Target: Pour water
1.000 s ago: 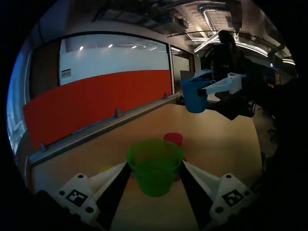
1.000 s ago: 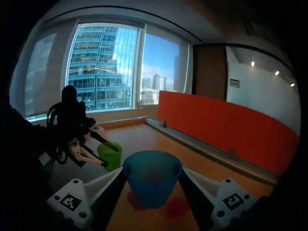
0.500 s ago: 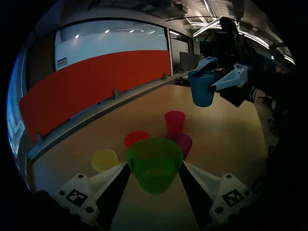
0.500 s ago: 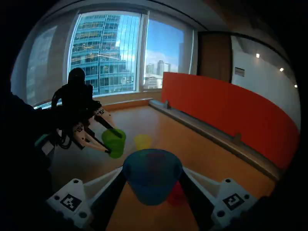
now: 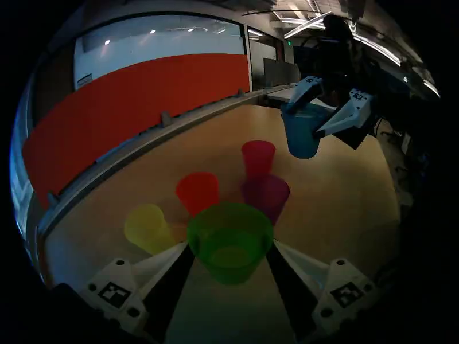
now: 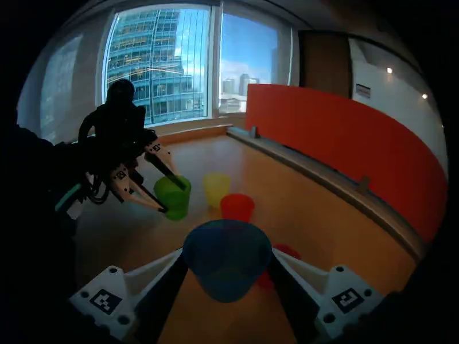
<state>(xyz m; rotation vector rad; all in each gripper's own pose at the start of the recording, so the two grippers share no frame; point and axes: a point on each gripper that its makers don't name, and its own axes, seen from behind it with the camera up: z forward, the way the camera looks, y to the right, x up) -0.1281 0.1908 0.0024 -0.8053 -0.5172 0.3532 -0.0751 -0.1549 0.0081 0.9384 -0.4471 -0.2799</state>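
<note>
My left gripper (image 5: pixel 230 252) is shut on a green cup (image 5: pixel 230 241), held upright above the table; the right gripper view has that green cup (image 6: pixel 172 196) at mid left. My right gripper (image 6: pixel 227 264) is shut on a blue cup (image 6: pixel 227 258), also upright. From the left gripper view the blue cup (image 5: pixel 300 132) hangs above the table at upper right. On the wooden table (image 5: pixel 338 189) stand a yellow cup (image 5: pixel 146 227), a red cup (image 5: pixel 197 191), a purple cup (image 5: pixel 266 195) and a pink cup (image 5: pixel 257 158). I cannot tell whether any cup holds water.
A red partition (image 5: pixel 126 103) with a grey rail runs along the table's far side. Large windows (image 6: pixel 155 63) lie behind the person (image 6: pixel 115 137) holding the left gripper. In the right gripper view the yellow cup (image 6: pixel 216 187) and red cup (image 6: pixel 237 207) stand mid-table.
Both grippers have tilted down toward the table, still holding their cups. The standing cups have come into full view and the blue cup sits lower, nearer the pink cup.
</note>
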